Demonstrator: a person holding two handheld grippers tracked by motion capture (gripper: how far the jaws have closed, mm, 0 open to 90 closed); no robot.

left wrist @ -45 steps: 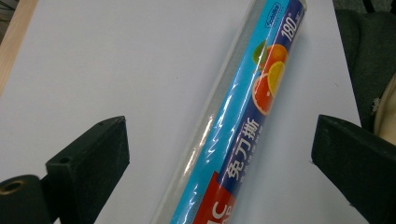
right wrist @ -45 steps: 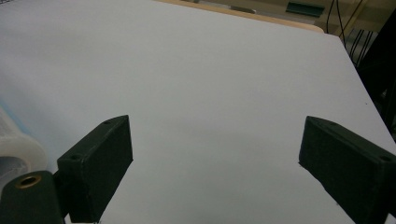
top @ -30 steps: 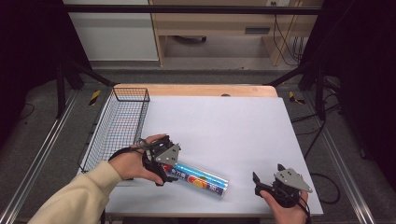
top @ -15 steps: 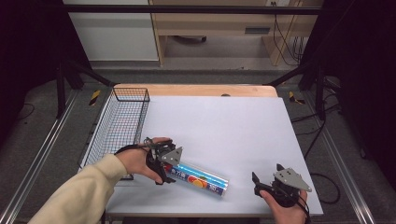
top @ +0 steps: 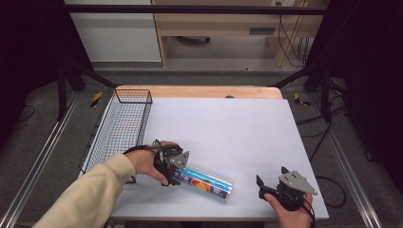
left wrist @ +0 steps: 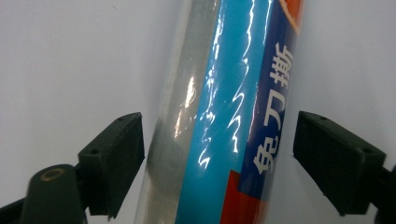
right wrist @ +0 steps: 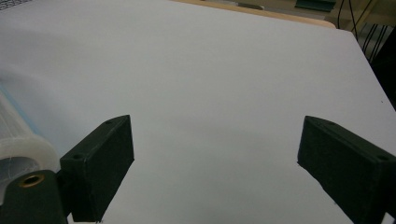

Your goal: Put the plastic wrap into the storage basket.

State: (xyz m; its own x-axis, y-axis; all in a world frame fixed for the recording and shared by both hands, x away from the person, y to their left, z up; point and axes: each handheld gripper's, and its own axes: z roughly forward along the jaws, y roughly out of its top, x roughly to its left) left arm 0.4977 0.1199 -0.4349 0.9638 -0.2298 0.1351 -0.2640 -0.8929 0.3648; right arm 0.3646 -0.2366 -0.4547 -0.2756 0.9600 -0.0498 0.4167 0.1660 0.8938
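Roll of cling film, clear wrap with blue and orange label, lies flat on the near part of the table, left of centre, its long axis running from near-left toward near-right. Chinese print on the label reads clearly in the left gripper view.

Left gripper sits over the roll's left end. Jaws spread wide, one on each side of the roll, a visible gap on both sides in the left gripper view, so nothing is clamped. Person's left hand in a cream sleeve comes in from the near-left.

Right gripper is at the near-right of the table, just beside the roll's right end but apart from it. Jaws wide open, nothing between them; bare table surface ahead, with the roll's clear end cap at the left edge of the right gripper view.

Wire basket, black mesh, stands along the left edge of the table, just left of the left hand. Nothing lies between roll and basket except the hand.

Table has a pale grey-white top with a wooden strip along the far edge. Beyond: grey floor, wooden bench, white cabinet, cables on the right, dark curtains either side.
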